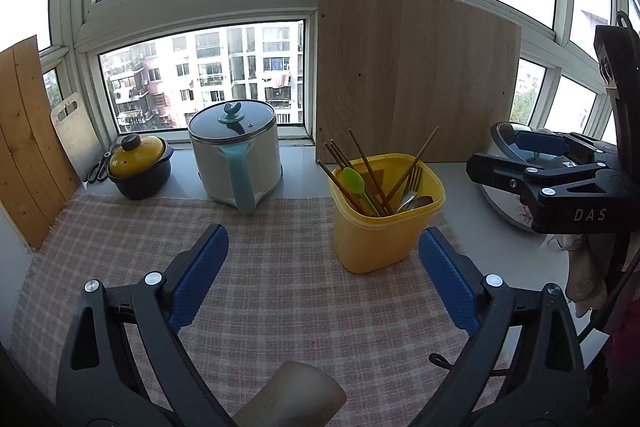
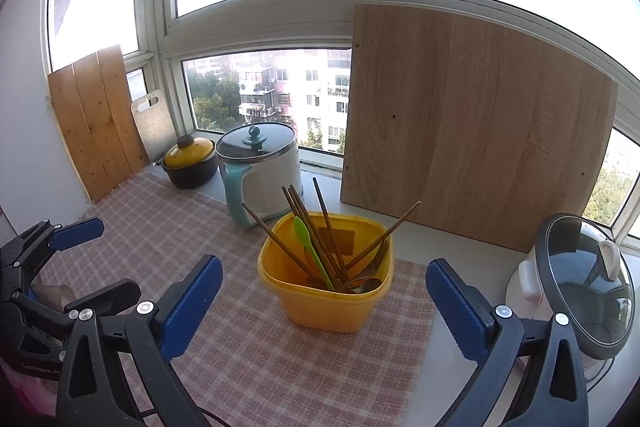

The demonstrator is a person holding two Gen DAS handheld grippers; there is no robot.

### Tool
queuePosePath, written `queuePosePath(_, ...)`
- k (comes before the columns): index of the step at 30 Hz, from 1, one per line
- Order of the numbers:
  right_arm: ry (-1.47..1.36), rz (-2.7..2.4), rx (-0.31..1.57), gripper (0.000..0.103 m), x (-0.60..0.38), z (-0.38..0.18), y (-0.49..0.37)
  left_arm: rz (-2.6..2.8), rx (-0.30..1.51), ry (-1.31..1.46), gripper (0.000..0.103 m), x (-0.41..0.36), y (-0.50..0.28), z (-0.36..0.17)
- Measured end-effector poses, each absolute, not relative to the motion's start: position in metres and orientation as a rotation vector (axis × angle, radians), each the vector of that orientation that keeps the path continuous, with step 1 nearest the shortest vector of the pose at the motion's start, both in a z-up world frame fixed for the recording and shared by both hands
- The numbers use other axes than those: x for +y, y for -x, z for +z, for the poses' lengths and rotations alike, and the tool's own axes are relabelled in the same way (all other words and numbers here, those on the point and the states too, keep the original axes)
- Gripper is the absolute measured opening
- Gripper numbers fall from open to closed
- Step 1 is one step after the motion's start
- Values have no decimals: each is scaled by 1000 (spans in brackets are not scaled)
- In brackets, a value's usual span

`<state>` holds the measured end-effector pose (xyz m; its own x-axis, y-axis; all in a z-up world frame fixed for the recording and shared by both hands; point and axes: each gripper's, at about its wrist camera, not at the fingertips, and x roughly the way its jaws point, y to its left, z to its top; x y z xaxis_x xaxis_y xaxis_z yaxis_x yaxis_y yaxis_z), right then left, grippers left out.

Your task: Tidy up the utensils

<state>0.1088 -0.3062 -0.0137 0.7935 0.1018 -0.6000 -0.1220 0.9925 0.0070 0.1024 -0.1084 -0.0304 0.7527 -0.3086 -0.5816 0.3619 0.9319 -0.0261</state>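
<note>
Utensils, namely brown wooden chopsticks (image 2: 320,227), a lime-green plastic spoon (image 1: 354,183) and a steel fork (image 1: 412,183), stand bunched in the squat yellow plastic tub (image 2: 324,307) on my pink checked cloth (image 1: 260,287), in front of the pale wooden board (image 2: 472,131). My left gripper (image 1: 324,267) and my right gripper (image 2: 324,291) both hang released, blue pads spread wide with nothing between them. The risk, as I judge it: the chopsticks lean outward at loose angles, so a careless pad could snag one and tip the light tub. Only my left view shows the fork's tines clearly; only my right view shows the glass lid (image 2: 588,287) propped beside the white appliance (image 2: 528,283), close enough to get knocked.
</note>
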Motion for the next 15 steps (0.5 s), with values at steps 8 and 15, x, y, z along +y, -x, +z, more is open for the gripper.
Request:
queuePosePath(8,19,86,655,103,-309,-18,-105,-333,616,-103,101,-104,-97,-28)
queuePosePath(15,20,74,656,103,-309,-20,-105,-320,616,-108,102,-103,-96,-27)
